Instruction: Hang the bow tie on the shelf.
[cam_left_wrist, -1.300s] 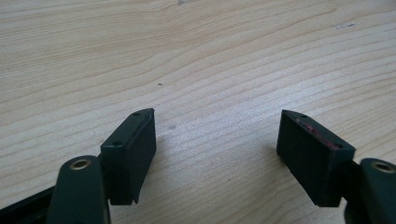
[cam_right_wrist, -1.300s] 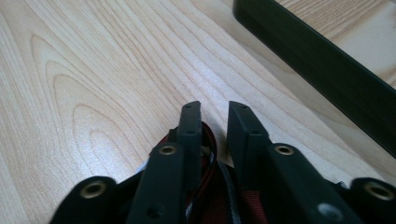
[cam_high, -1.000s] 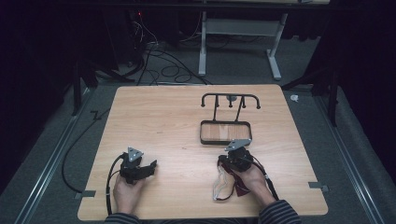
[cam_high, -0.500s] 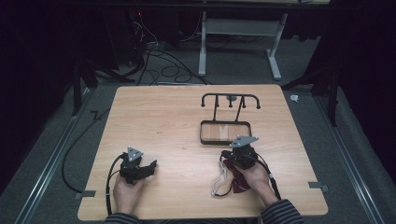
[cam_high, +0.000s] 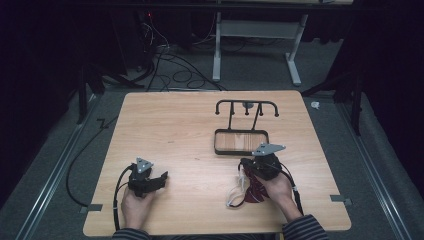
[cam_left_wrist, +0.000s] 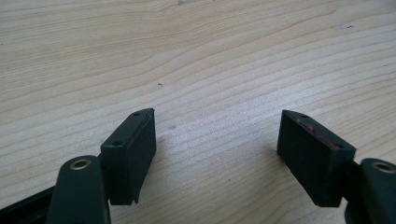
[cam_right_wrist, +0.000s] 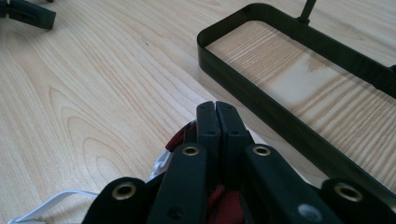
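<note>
Meanwhile the right gripper (cam_high: 246, 167) was clamped on a dark red cloth (cam_high: 254, 187) with white cord, just short of the black rack (cam_high: 241, 141); the left gripper (cam_left_wrist: 217, 144) gaped, holding nothing.
</note>
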